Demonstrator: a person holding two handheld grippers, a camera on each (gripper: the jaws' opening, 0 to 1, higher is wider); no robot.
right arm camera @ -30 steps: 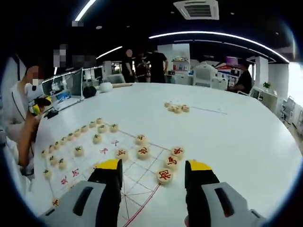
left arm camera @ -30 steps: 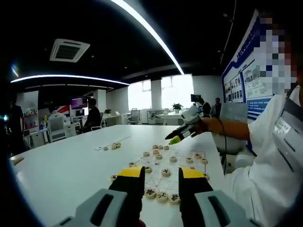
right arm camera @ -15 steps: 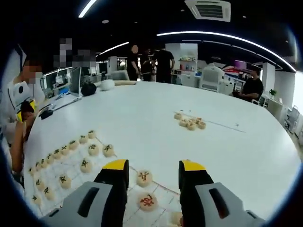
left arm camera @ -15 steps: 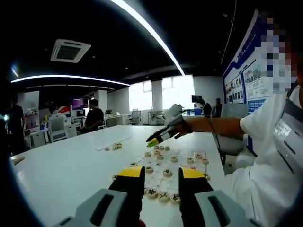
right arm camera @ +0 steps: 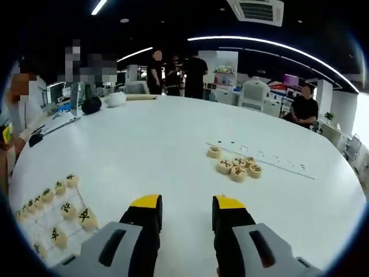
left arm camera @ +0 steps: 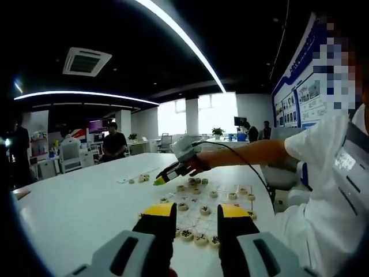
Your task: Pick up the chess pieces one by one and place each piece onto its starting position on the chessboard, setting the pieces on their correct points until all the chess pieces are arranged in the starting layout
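Fingers [right arm camera: 145, 212] of the right gripper [right arm camera: 184, 203] stood parted with bare white table [right arm camera: 173, 150] between the yellow tips, grasping nothing. Ahead and to the right of them lay a loose cluster of chess pieces [right arm camera: 235, 166], about 5 round discs, just beside a thin strip on the table. At the near left of the right gripper view, part of the chessboard [right arm camera: 40, 228] showed, with black-marked pieces [right arm camera: 85, 216] on its points.

Left gripper [left arm camera: 196, 214] was likewise spread apart and empty, its 2 yellow-tipped fingers hovering over the near edge of the chessboard [left arm camera: 222, 199]. A row of set pieces [left arm camera: 199, 238] sat between and just beyond those tips; more pieces lay farther across the board.

In the left gripper view, the right gripper [left arm camera: 162, 178] reached from the right, past the far left side of the board, its tip near the loose cluster [left arm camera: 140, 178]. People [right arm camera: 176, 72] stood at the far side of the table.
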